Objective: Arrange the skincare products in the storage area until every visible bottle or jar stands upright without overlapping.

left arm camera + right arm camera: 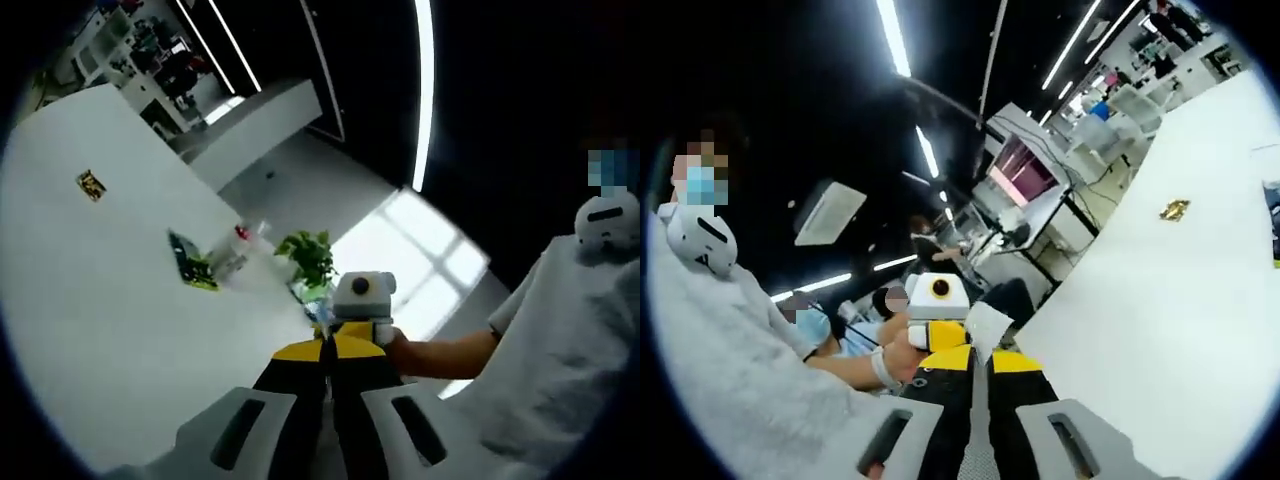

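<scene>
So I am holding both hand-held grippers (328, 400) clenched and empty, with the bottles (235, 255) on the tabletop (90, 300) untouched.

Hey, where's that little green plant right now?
In the left gripper view the green plant stands at the far edge of the white table, just right of a clear bottle lying beside a green packet.

Clear bottle with red cap (236, 252) lies tipped on its side on the white worktop (90, 300), beside a flat green-and-black packet (190, 262) (label unreadable). A small gold-and-black sachet (91, 185) lies flat, well apart from both.
</scene>
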The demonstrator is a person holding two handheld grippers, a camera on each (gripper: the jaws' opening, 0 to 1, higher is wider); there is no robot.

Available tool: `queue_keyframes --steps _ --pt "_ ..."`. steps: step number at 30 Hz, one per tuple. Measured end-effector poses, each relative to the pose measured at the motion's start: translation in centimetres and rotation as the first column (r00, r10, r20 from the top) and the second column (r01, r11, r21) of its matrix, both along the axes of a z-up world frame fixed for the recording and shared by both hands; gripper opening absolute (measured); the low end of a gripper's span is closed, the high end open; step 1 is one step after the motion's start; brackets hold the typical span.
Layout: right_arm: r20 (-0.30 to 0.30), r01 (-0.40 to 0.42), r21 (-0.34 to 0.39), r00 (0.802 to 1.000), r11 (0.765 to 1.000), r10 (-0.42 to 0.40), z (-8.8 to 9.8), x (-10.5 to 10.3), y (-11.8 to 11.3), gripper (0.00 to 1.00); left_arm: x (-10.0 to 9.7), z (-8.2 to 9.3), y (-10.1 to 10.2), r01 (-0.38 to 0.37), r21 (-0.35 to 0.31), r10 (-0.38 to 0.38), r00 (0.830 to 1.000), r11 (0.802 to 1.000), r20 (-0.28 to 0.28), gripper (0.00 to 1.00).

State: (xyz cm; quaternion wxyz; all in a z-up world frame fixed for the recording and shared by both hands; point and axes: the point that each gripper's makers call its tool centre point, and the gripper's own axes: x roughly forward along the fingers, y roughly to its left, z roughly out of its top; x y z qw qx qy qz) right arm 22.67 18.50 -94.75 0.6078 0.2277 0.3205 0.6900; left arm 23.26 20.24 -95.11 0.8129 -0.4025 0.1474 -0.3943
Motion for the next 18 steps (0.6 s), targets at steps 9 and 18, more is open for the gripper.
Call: queue_keyframes --steps 9,18 --pt "0.015 0.017 -0.039 1.000 0.999 -0.016 -0.76 0.25 -0.27 0.00 0.33 -0.54 -0.07 -0.011 0.033 0.012 1.000 0.999 -0.010 0.01" --pt "-0.015 0.020 -0.048 1.000 0.999 -0.021 -1.12 0.02 -0.13 0.00 0.33 -0.59 -0.13 -0.011 0.047 0.011 1.000 0.999 -0.005 0.00"
